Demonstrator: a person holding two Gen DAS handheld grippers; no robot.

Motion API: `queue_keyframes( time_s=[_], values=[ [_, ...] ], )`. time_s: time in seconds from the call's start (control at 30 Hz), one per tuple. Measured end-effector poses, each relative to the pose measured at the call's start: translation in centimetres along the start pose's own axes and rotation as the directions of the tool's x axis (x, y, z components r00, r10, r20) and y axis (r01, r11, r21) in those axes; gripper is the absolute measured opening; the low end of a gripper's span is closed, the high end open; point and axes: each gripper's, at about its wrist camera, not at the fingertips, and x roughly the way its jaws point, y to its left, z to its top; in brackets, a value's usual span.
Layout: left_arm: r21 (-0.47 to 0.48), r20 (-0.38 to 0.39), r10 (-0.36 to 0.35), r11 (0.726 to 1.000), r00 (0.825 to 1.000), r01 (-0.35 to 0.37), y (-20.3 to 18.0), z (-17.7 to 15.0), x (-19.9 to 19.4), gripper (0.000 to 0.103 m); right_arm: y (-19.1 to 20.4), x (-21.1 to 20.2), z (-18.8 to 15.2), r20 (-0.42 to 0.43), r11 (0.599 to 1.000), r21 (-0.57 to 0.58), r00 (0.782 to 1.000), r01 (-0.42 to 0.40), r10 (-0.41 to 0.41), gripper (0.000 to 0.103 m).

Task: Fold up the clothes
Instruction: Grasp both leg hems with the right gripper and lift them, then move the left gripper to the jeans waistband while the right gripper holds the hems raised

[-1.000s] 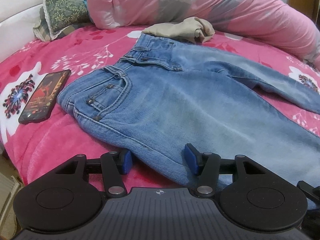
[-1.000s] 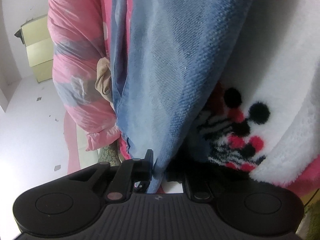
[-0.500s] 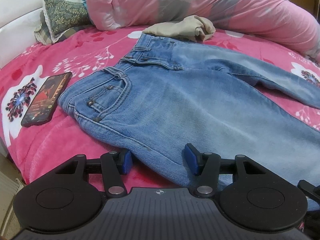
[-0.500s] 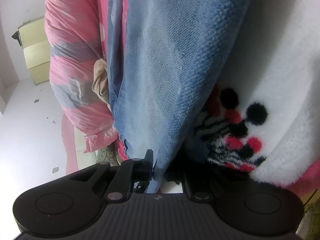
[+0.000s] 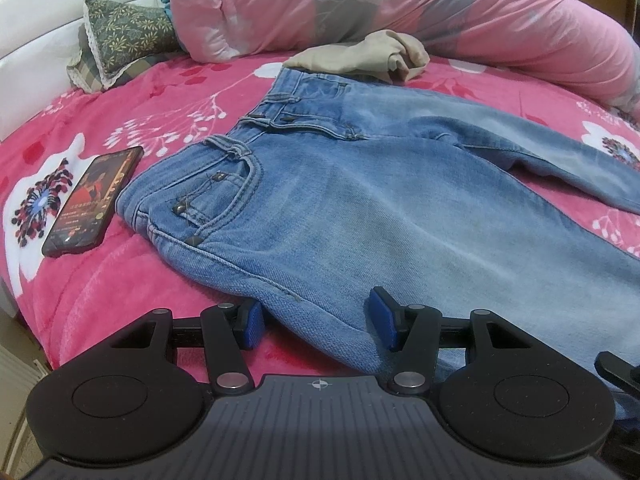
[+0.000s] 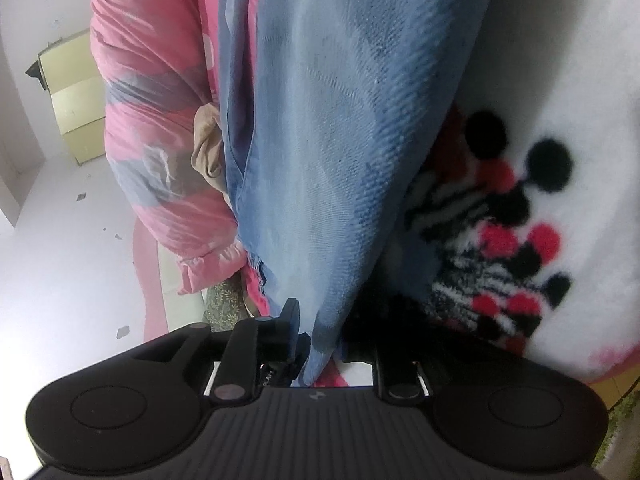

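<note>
Showing coarse, faded denim in the jeans [image 5: 360,208], plush fleece on the bedspread [image 5: 120,292], glossy glass on the phone [image 5: 94,196], matt black plastic on the left gripper [image 5: 316,316].

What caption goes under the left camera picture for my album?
Blue jeans spread on a pink bedspread, phone beside them, left gripper open around their edge.

Jeans [image 5: 360,208] run off the right edge — leg ends unseen. In the right wrist view, denim [image 6: 340,140] hides the right gripper's [image 6: 320,336] far finger; blanket [image 6: 540,160] beside it blurred.
</note>
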Motion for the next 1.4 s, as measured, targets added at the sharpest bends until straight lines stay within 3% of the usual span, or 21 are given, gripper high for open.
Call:
queue_keyframes(
  time_s=[0.37,0.5,0.6,1.4],
  values=[
    [0.001,0.001,0.001,1.000,1.000,-0.001,0.0,0.0,0.0,0.054,0.4,0.7,0.0,-0.012,1.000,-0.023,1.000,0.004,-0.004,0.019],
    [0.002,0.001,0.000,1.000,1.000,0.000,0.0,0.0,0.0,0.054,0.6,0.6,0.0,-0.008,0.999,-0.042,1.000,-0.007,0.006,0.009],
    [0.003,0.001,-0.002,1.000,1.000,0.002,0.1,0.0,0.0,0.054,0.7,0.6,0.0,-0.006,0.999,-0.043,1.000,-0.012,0.012,0.008],
    [0.004,0.002,-0.003,1.000,1.000,0.003,0.1,-0.1,-0.1,0.054,1.3,1.5,0.7,-0.019,0.999,-0.034,1.000,-0.012,0.011,0.007]
  ],
)
